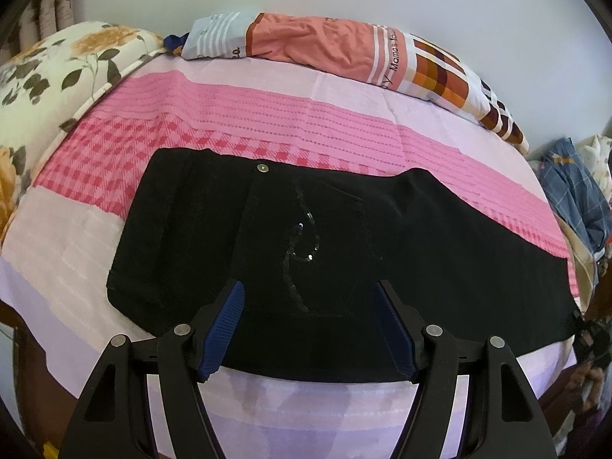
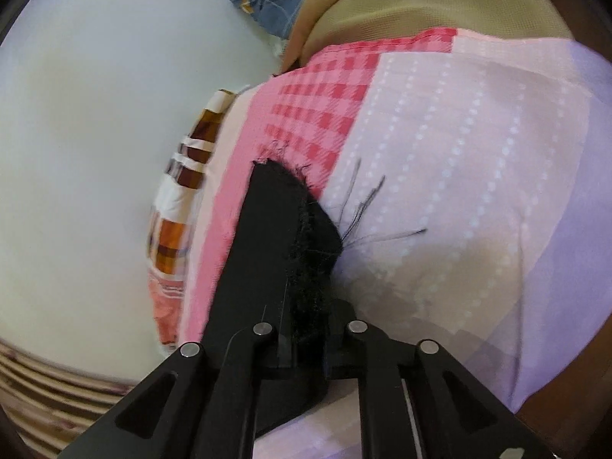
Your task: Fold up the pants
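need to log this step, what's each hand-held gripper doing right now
Left hand-held gripper: open, above the black pants, gripping nothing.
Right hand-held gripper: closed on the frayed edge of the pants.

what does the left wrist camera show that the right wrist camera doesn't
Left wrist only: the black pants spread flat with their button and sequins, a floral pillow, and the open left gripper. Right wrist only: the right gripper shut on a frayed pants edge with loose threads. Both: the pink bedsheet, the orange pillow and the blue plaid cloth.
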